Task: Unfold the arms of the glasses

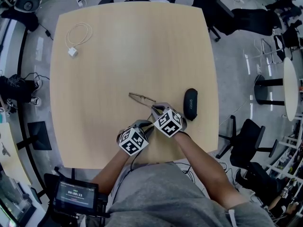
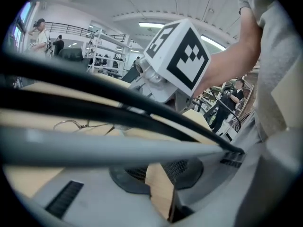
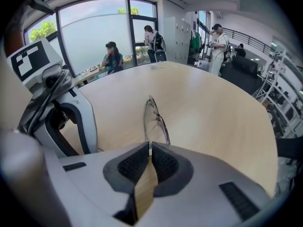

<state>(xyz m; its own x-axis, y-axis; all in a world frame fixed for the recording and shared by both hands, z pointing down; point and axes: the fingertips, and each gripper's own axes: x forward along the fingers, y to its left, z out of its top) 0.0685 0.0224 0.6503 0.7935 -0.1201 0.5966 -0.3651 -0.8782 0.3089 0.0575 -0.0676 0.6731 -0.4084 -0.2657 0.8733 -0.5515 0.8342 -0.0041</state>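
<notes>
We find the right hand-held gripper pinching one thin arm of the wire-framed glasses, which lie on the pale wooden desk just beyond it; the left hand-held gripper sits close alongside, its pads near together, tips behind a grey cable; a black oval case lies right.

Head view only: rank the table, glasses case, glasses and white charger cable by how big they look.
1. table
2. white charger cable, because its loop spreads wide
3. glasses case and glasses: similar length, so unranked. The case looks bulkier and the glasses are thin wire.
</notes>
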